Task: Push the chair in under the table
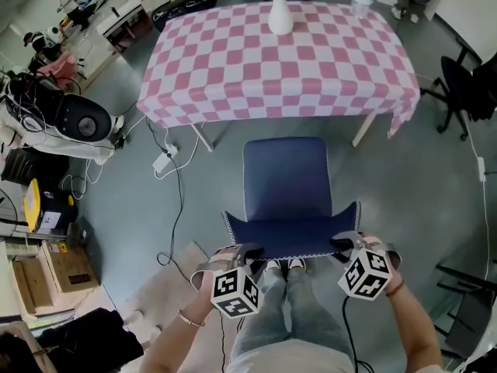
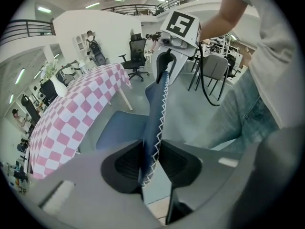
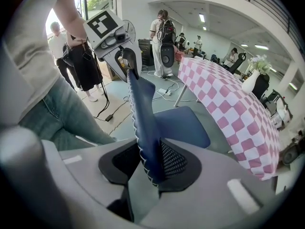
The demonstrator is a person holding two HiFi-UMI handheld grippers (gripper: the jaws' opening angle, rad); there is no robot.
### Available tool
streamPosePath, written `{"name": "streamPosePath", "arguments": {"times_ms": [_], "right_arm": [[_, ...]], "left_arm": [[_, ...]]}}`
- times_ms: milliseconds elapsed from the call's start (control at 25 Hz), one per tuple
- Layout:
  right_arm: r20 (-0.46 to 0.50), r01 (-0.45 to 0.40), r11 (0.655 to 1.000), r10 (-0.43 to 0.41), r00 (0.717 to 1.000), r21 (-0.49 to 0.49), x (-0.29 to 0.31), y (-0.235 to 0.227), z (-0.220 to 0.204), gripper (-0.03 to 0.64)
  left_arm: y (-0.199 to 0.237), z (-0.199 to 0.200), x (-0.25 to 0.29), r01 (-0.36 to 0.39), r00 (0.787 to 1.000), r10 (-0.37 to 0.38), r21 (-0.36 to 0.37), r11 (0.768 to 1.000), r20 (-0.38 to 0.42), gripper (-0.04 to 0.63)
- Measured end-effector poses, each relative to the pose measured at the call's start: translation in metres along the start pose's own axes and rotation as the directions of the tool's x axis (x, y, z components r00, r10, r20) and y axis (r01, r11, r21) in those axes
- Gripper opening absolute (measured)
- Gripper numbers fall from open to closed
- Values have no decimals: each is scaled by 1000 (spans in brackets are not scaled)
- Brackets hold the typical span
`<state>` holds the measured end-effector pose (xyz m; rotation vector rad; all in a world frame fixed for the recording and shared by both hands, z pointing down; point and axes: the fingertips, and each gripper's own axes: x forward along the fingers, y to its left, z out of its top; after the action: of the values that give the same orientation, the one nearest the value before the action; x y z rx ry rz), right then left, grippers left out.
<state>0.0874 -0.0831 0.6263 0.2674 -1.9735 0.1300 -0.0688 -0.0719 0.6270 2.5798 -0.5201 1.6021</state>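
A blue chair stands with its seat [image 1: 283,176] facing the table [image 1: 233,92], which wears a pink-and-white checked cloth. The seat's front edge lies just short of the cloth's hanging edge. The backrest [image 1: 291,235] is nearest me. My left gripper [image 1: 250,251] is shut on the backrest's left top corner, and my right gripper [image 1: 343,245] on its right top corner. In the left gripper view the stitched backrest edge [image 2: 157,123] runs between the left gripper [image 2: 151,163] pads. In the right gripper view the backrest [image 3: 143,123] sits pinched in the right gripper [image 3: 152,163].
A white vase [image 1: 280,14] with flowers stands at the table's far edge. Cables and a power strip [image 1: 165,160] lie on the floor left of the chair. A black speaker [image 1: 81,119] and boxes [image 1: 66,266] crowd the left; a black office chair [image 1: 466,92] stands right.
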Motion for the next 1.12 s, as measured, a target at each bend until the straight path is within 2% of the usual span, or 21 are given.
{"name": "streamPosePath", "arguments": {"times_ms": [200, 600, 880, 1120], "right_arm": [[9, 52, 999, -52, 999, -1, 12, -10, 11, 117], [10, 55, 998, -55, 998, 7, 20, -63, 20, 118], [14, 100, 995, -100, 995, 9, 26, -105, 25, 121], [29, 132, 991, -132, 991, 13, 38, -144, 47, 120]], "left_arm": [[20, -11, 7, -61, 997, 60, -21, 998, -44, 98], [69, 1, 22, -70, 997, 69, -37, 997, -28, 103], [105, 12, 36, -117, 993, 116, -49, 992, -20, 103], [156, 9, 44, -168, 985, 166, -71, 983, -39, 109]]}}
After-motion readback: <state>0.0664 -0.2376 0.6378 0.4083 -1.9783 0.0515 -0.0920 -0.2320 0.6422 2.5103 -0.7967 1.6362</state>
